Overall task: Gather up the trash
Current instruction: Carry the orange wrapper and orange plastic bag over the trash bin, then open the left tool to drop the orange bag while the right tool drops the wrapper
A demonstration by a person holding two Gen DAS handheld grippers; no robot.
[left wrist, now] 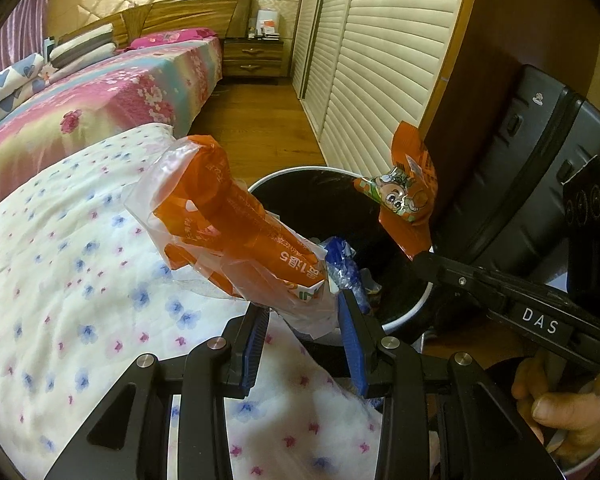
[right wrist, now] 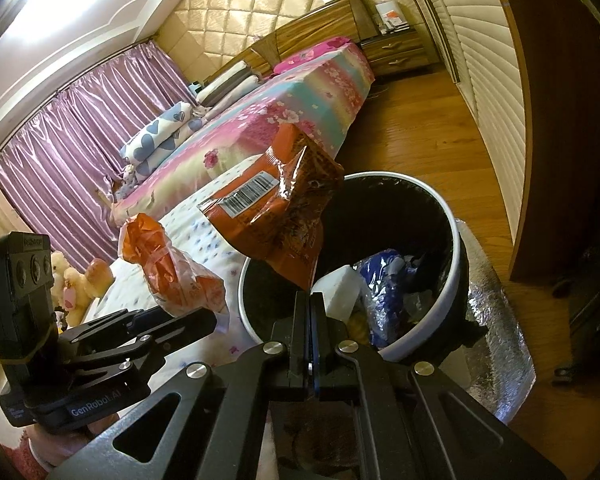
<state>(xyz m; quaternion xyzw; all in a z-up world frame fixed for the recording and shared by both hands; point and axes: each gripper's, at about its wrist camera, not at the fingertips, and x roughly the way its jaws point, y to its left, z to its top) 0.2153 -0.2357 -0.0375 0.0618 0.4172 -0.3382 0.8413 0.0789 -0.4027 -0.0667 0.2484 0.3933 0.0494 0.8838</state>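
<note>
My left gripper is shut on a clear and orange plastic bag, held over the flowered quilt beside the trash bin. It also shows in the right wrist view. My right gripper is shut on an orange snack wrapper with a barcode, held above the bin's near rim. The same wrapper shows in the left wrist view over the bin. The bin has a black liner and holds blue and white trash.
The white flowered quilt covers the bed edge next to the bin. A dark suitcase stands right of the bin. Louvred wardrobe doors line the wooden floor. A silver mat lies under the bin. Plush toys sit at left.
</note>
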